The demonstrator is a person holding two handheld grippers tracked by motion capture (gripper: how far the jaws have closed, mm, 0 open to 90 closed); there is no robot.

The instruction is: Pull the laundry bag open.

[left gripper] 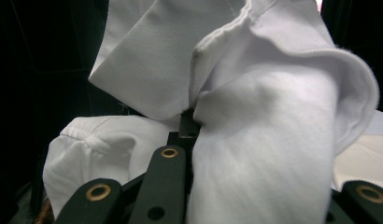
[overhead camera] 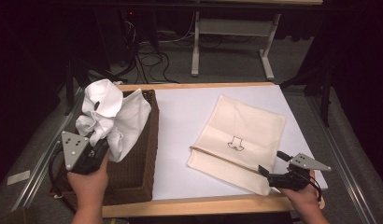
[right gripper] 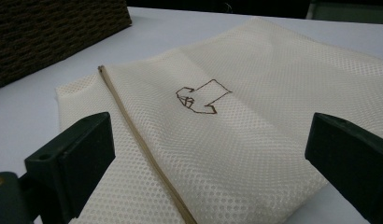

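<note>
Cloth: a crumpled white fabric garment, soft and folded over on itself, hangs bunched above the near-left part of a dark brown woven wicker basket, its lower folds draping down over the basket's open top. The left gripper has it, black jaws drawn close together and pinching a gather of the fabric; in the left gripper view the white cloth billows up around and over the jaws, with a hemmed edge curling at upper right. A hand grasps that gripper from below, the grey three-cornered plate on top tilted toward the camera. The basket stands at the left end of a white-topped table with a pale wooden edge. To the right of the basket, well apart from the garment, a cream mesh laundry bag lies flat on the table, a small dark outline drawing at its centre and a zip line along its near-left edge. The right gripper rests at the bag's near-right corner, jaws spread wide with nothing pinched; in the right gripper view the mesh bag lies between and beyond the two separated jaws, and the basket's woven wall shows at upper left.
</note>
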